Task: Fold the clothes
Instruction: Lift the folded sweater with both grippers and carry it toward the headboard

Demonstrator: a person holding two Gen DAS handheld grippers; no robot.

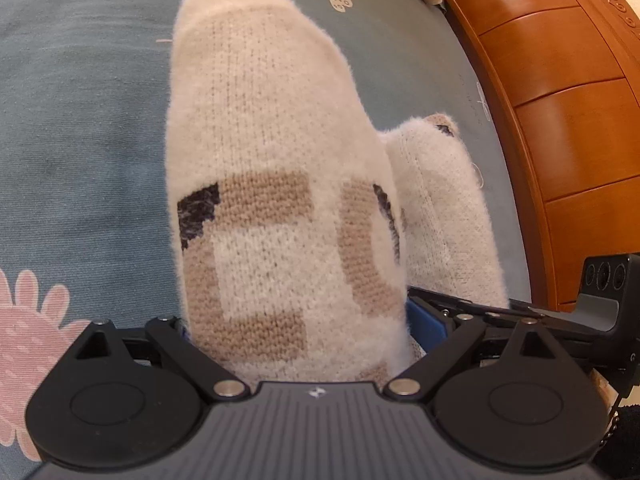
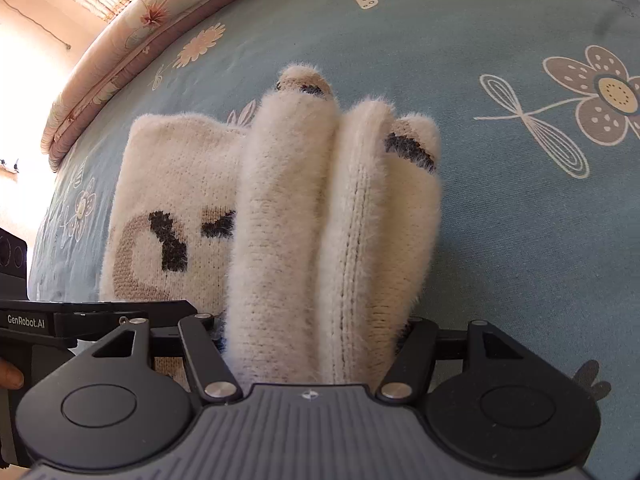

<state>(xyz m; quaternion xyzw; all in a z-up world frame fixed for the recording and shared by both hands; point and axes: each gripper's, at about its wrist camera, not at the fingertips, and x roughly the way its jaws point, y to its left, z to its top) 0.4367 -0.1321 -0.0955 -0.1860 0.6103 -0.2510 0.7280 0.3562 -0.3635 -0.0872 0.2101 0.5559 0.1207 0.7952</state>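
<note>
On my left camera, the left hand-held gripper is clamped on a fluffy cream sweater, the knit bulging up between its fingers with tan and dark blocks woven into it. The sweater stretches away from me over the blue-grey bedsheet, which carries a pink flower print at the lower left. A second fold of the same cream knit sits just beside it on the right, running down toward the right hand-held gripper, whose black body pokes in from that side. An orange wooden cabinet stands along the bed's right edge. Over on my right camera, the right hand-held gripper is closed on a bunched, doubled-up fold of the sweater, ridges standing upright between the fingers. The rest lies flat to the left on the sheet.
</note>
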